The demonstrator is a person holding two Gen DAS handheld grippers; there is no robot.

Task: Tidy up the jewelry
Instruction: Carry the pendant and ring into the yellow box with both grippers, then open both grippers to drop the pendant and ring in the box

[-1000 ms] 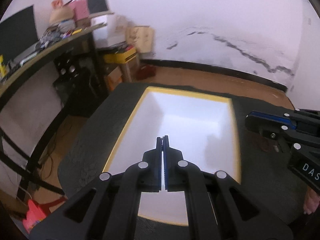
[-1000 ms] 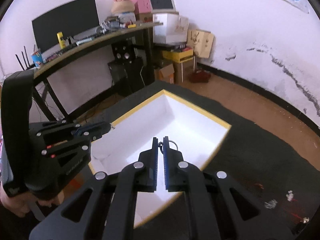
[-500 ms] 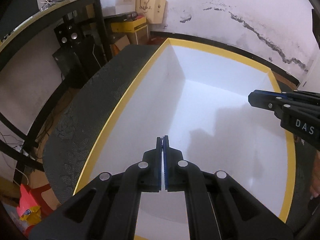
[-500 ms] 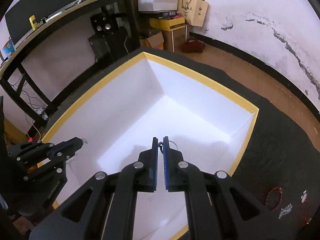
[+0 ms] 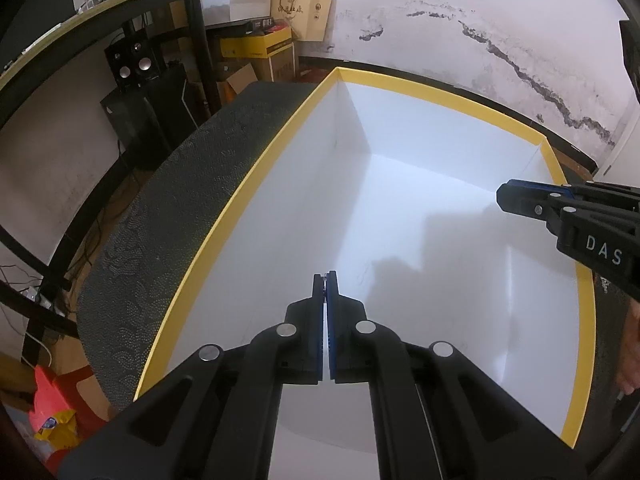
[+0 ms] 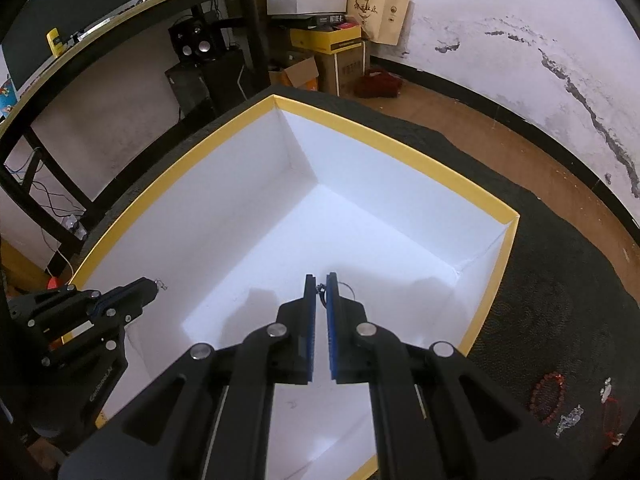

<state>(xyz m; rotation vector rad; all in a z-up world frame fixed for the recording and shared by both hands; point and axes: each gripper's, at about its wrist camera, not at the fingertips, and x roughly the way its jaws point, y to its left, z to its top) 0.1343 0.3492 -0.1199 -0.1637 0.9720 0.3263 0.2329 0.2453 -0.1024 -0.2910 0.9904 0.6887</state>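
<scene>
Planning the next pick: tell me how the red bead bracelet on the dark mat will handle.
The red bead bracelet is a loop of small beads, so probably floppy, sagging when lifted. Round beads may slip from a pinch. On the textured mat, pushing likely bunches it.

A small silver ring-shaped piece of jewelry (image 6: 341,287) was pinched between the right gripper's (image 6: 321,280) fingertips, above the white floor of a large open box (image 6: 384,142) with a yellow rim. A tiny silver piece (image 6: 159,283) hung at the left gripper's (image 6: 150,286) tip. A red bead bracelet (image 6: 546,394) and small silver pieces (image 6: 570,420) lay on the dark mat (image 6: 560,288) to the box's right.
</scene>
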